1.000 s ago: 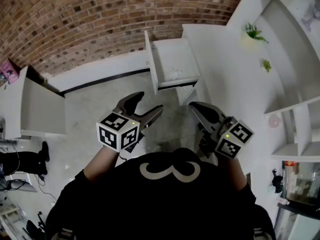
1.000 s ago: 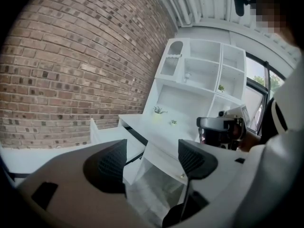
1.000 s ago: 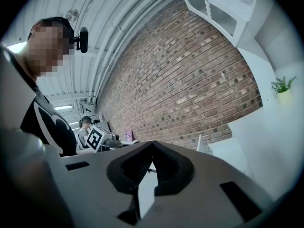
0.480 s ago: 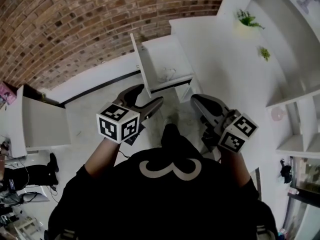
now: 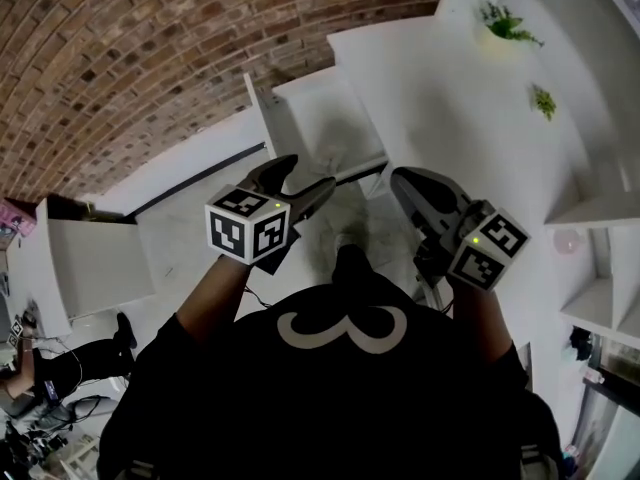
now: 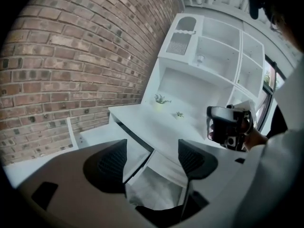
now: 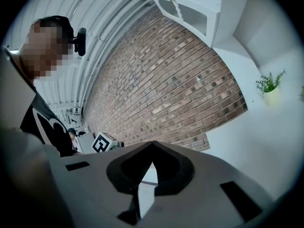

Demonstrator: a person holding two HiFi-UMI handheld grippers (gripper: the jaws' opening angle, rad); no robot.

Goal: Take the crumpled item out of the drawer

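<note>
A white drawer (image 5: 300,108) stands pulled out from the white desk (image 5: 430,78), against the brick wall. A small pale crumpled item (image 5: 331,154) lies faintly visible at the drawer's near end. My left gripper (image 5: 307,173) is open and empty, just short of the drawer front. In the left gripper view the same gripper (image 6: 152,148) frames the drawer (image 6: 95,136) and the desk edge. My right gripper (image 5: 402,179) is shut and empty, beside the drawer's right corner. In the right gripper view its (image 7: 152,144) jaw tips meet.
Two small potted plants (image 5: 505,26) stand on the desk top. White shelving (image 5: 600,208) rises at the right. Another white cabinet (image 5: 95,268) stands at the left on the pale floor (image 5: 200,238). The person's dark shirt (image 5: 340,388) fills the bottom.
The drawer has come closer to both grippers in the head view as the person stepped toward it. Both grippers have risen slightly. Their jaw states are unchanged.
</note>
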